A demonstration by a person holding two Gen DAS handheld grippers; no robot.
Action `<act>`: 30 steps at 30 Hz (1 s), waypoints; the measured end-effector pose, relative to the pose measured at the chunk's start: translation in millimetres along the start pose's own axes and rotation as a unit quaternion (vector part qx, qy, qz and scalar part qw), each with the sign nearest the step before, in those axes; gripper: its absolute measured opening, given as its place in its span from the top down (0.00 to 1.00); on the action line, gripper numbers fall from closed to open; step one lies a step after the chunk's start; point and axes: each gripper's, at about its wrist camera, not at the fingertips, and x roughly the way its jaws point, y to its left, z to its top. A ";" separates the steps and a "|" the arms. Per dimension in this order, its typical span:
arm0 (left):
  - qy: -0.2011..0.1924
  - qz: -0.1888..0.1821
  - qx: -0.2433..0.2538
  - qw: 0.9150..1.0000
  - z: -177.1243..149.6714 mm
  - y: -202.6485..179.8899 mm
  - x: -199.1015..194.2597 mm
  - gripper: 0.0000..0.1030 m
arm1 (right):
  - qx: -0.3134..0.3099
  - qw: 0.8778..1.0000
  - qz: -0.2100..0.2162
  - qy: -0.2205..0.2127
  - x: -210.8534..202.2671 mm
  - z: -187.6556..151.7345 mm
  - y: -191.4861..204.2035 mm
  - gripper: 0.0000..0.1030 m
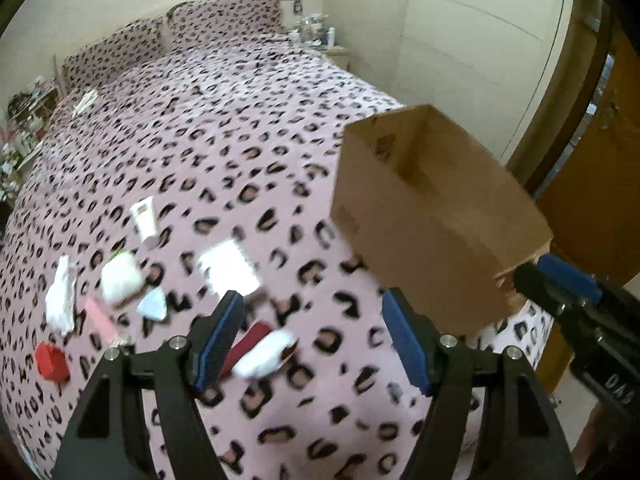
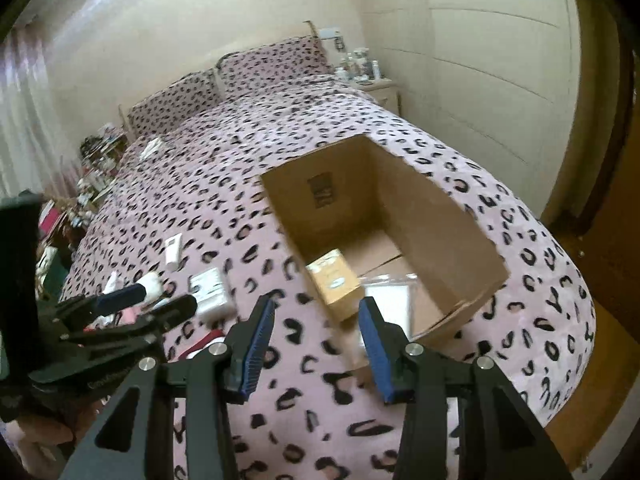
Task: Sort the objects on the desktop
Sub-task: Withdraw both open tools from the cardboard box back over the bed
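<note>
The cardboard box (image 2: pixel 400 216) stood open-topped on the leopard-print bedspread (image 2: pixel 248 168), near the bed's right foot corner. All positions below are given relative to this box.

Inside the box, a tan carton (image 2: pixel 334 280) lay against the near-left wall, with a clear-wrapped white item (image 2: pixel 390 300) beside it on the floor of the box.

The right gripper (image 2: pixel 316 340) hovered just short of the box's near-left corner. Its jaws stood apart with nothing between them.

The left gripper (image 1: pixel 310 336) hovered left of the box, over the bedspread. Its jaws were spread wide and held nothing.

The unsorted items lay well left of the box in a loose cluster:
- A white tube (image 1: pixel 145 222) lay farthest toward the pillows.
- A white flat pack (image 1: pixel 230 268) lay nearest the box.
- A white rounded item (image 1: pixel 120 280), a crumpled white piece (image 1: pixel 60 300), a pale blue piece (image 1: pixel 153 304) and a pink bar (image 1: pixel 100 320) lay close together.
- A red box (image 1: pixel 51 362) lay at the far-left edge.
- A dark red item (image 1: pixel 248 344) and a white item (image 1: pixel 266 354) touched each other, just beyond the left gripper's left finger.

Motion blur prevented closer identification.
</note>
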 end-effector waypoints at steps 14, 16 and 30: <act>-0.012 0.069 -0.079 0.994 -49.2 84.8 -40.9 0.29 | -0.076 0.996 0.045 0.033 14.8 -28.6 94.3 0.56; -0.012 0.078 -0.089 0.993 -57.5 95.3 -45.2 0.29 | -0.082 0.994 0.054 0.041 19.0 -33.6 105.0 0.56; 0.001 0.126 -0.147 0.981 -107.4 145.4 -47.1 0.29 | -0.118 0.990 0.061 0.043 46.2 -73.4 154.4 0.56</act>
